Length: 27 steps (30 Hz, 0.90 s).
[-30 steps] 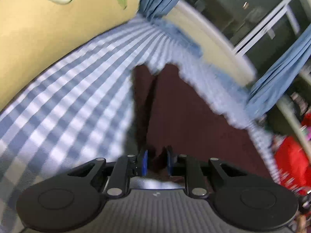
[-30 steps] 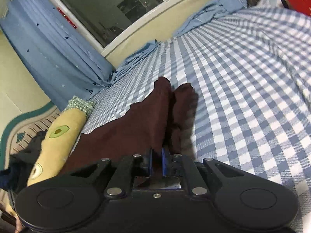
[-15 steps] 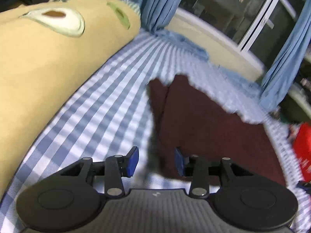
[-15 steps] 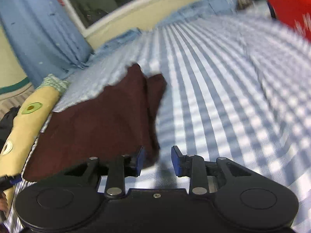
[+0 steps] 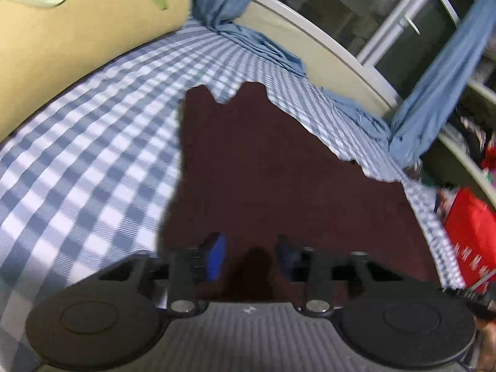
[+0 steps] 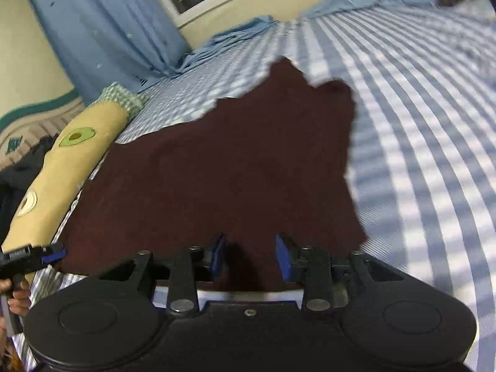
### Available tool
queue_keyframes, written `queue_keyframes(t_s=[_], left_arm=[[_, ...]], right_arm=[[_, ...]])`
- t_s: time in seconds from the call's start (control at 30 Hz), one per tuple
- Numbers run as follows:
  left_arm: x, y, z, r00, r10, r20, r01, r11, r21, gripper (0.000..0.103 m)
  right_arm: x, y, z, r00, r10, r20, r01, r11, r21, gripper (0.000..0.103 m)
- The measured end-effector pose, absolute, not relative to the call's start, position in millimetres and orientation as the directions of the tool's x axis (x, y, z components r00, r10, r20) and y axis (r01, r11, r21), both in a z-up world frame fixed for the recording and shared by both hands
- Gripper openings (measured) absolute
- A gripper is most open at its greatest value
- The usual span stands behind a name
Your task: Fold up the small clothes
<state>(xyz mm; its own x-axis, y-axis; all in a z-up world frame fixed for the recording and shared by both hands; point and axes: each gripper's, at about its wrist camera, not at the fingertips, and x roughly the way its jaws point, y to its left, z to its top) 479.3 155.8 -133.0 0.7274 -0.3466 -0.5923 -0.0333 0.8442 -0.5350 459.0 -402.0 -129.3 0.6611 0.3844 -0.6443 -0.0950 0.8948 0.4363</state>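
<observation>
lying flat on a blue and white checked bedsheet (image 6: 434, 155) is a dark maroon garment (image 6: 232, 170) of soft, matte cloth, with an uneven far edge that ends in two rounded lobes. the sheet is woven cotton with a fine twill grain. in the left wrist view the same garment (image 5: 279, 170) spreads from the near edge toward the far right. a long tan bolster pillow (image 6: 62, 167) printed with avocado shapes lies along the left side of the bed, just beside the garment. blue curtains (image 6: 102, 24) hang at the far wall below a dark window (image 5: 356, 9), their hems bunched on the sheet. a red bag (image 5: 471, 235) sits at the far right.

the left gripper (image 5: 251, 257) hovers over the near edge of the garment, its blue-padded jaws set apart and holding nothing. the right gripper (image 6: 251, 257) is likewise spread above the garment's near edge, gripping nothing.
</observation>
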Motion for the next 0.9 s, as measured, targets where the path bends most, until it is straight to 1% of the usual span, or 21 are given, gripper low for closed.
queue_keyframes(t_s=[0.03, 0.07, 0.1, 0.13, 0.17, 0.2, 0.23, 0.3, 0.33, 0.4, 0.47, 0.53, 0.6, 0.7, 0.9], left_arm=[[477.3, 162.6, -133.2, 0.724, -0.358, -0.59, -0.044, 0.829, -0.557, 0.03], [476.0, 164.4, -130.7, 0.724, -0.359, -0.589, -0.053, 0.822, -0.566, 0.032], [472.2, 164.4, -124.5, 0.731, -0.35, -0.585, -0.058, 0.823, -0.565, 0.038], [468.3, 164.7, -117.2, 0.744, -0.344, -0.573, -0.052, 0.825, -0.562, 0.06], [462.2, 162.5, -108.3, 0.761, -0.324, -0.562, -0.052, 0.833, -0.551, 0.089], [456.4, 159.9, -98.6, 0.779, -0.286, -0.557, -0.065, 0.848, -0.527, 0.101], [446.6, 154.8, -85.0, 0.813, -0.206, -0.545, -0.096, 0.875, -0.475, 0.102], [438.2, 147.3, -66.9, 0.839, -0.15, -0.523, -0.087, 0.911, -0.402, 0.102], [434.7, 144.5, -59.3, 0.845, -0.135, -0.517, -0.084, 0.922, -0.378, 0.102], [432.1, 141.2, -47.8, 0.85, -0.098, -0.517, -0.105, 0.931, -0.349, 0.102], [429.4, 138.9, -39.1, 0.852, -0.083, -0.518, -0.115, 0.934, -0.338, 0.102], [425.4, 136.4, -33.0, 0.858, -0.07, -0.508, -0.12, 0.936, -0.332, 0.102], [426.3, 134.8, -30.5, 0.861, -0.063, -0.504, -0.118, 0.94, -0.319, 0.102], [429.0, 135.3, -32.4, 0.859, -0.036, -0.511, -0.137, 0.945, -0.297, 0.102], [431.5, 139.3, -39.3, 0.852, -0.026, -0.523, -0.149, 0.945, -0.29, 0.102]], right_arm=[[456.7, -410.0, -132.2, 0.666, 0.392, -0.635, -0.086, 0.886, 0.455, 0.021], [454.4, -416.2, -132.9, 0.665, 0.395, -0.633, -0.077, 0.88, 0.469, 0.021], [452.5, -420.5, -132.4, 0.666, 0.396, -0.632, -0.068, 0.876, 0.478, 0.022], [450.4, -423.8, -129.7, 0.666, 0.392, -0.634, -0.058, 0.875, 0.481, 0.029], [446.6, -424.3, -125.6, 0.669, 0.387, -0.634, -0.052, 0.876, 0.48, 0.035], [440.5, -423.5, -119.3, 0.683, 0.376, -0.626, -0.051, 0.88, 0.473, 0.047], [432.8, -423.3, -112.0, 0.704, 0.361, -0.611, -0.051, 0.884, 0.464, 0.06], [414.4, -420.8, -95.5, 0.741, 0.344, -0.576, -0.06, 0.89, 0.453, 0.068], [406.4, -420.4, -88.3, 0.755, 0.349, -0.555, -0.076, 0.887, 0.455, 0.075], [392.7, -417.1, -74.4, 0.776, 0.358, -0.52, -0.101, 0.883, 0.458, 0.084], [381.8, -414.8, -60.7, 0.793, 0.36, -0.491, -0.118, 0.882, 0.456, 0.089], [373.1, -412.9, -48.4, 0.807, 0.361, -0.467, -0.134, 0.883, 0.451, 0.097], [367.5, -408.9, -38.5, 0.822, 0.353, -0.446, -0.147, 0.889, 0.434, 0.1], [362.9, -399.5, -28.4, 0.827, 0.35, -0.441, -0.169, 0.901, 0.399, 0.1], [361.2, -387.1, -23.7, 0.819, 0.372, -0.438, -0.202, 0.9, 0.387, 0.1]])
